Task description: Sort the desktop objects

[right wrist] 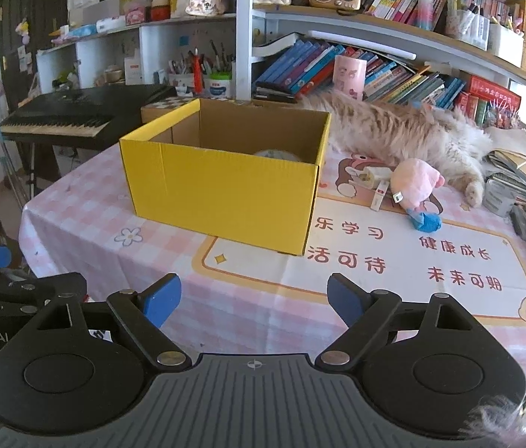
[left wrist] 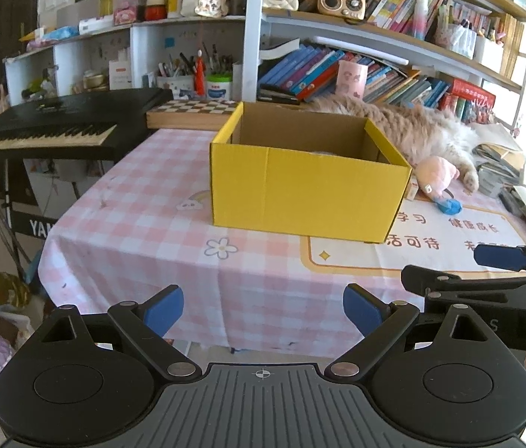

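An open yellow cardboard box [left wrist: 307,194] [right wrist: 222,194] stands on the pink checked tablecloth [left wrist: 143,231]; a round pale object [right wrist: 278,155] lies inside it. To its right lie a pink plush toy [right wrist: 414,183] [left wrist: 438,175] with a blue end [right wrist: 427,221], a small white and red tube [right wrist: 378,196] and a small cream packet [right wrist: 373,175]. My left gripper [left wrist: 263,308] is open and empty over the table's near edge. My right gripper [right wrist: 253,298] is open and empty, short of the box; it also shows in the left wrist view [left wrist: 487,272].
A fluffy cat [right wrist: 412,134] lies behind the toys against the bookshelf [right wrist: 393,63]. A black keyboard [left wrist: 61,123] stands left of the table. A chessboard box [left wrist: 192,112] sits behind the yellow box. Stacked books and papers [right wrist: 516,179] fill the right side.
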`<state>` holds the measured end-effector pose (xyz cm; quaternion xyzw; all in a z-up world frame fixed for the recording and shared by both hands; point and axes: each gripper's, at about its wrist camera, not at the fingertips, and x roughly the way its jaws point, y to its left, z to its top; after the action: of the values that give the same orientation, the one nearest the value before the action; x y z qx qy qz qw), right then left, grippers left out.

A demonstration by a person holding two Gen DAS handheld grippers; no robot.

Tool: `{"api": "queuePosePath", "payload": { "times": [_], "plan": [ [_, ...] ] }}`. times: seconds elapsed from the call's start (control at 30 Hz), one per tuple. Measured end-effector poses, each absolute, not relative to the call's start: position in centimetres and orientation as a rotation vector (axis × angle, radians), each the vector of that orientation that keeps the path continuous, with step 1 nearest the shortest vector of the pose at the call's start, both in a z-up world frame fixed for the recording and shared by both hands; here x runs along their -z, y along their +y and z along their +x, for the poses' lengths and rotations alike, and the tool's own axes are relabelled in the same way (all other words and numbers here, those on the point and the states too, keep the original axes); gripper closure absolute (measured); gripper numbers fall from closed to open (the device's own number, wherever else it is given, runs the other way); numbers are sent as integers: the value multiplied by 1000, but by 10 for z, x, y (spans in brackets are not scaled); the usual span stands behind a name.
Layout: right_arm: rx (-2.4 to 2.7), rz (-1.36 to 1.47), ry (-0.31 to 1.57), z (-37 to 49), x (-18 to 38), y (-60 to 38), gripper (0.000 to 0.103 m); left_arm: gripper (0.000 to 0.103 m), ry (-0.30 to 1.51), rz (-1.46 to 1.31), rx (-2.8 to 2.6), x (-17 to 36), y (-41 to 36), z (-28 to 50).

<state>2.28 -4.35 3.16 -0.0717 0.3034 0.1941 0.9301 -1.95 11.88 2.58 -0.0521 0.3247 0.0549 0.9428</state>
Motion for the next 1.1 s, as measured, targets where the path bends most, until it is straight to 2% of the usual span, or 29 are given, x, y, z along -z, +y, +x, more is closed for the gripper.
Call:
{"api": "queuePosePath", "payload": {
  "times": [1.1],
  "plan": [
    [-150,-122,696,15,-21,-96,16,3,690,18,129,-18,64,12]
  ]
}}
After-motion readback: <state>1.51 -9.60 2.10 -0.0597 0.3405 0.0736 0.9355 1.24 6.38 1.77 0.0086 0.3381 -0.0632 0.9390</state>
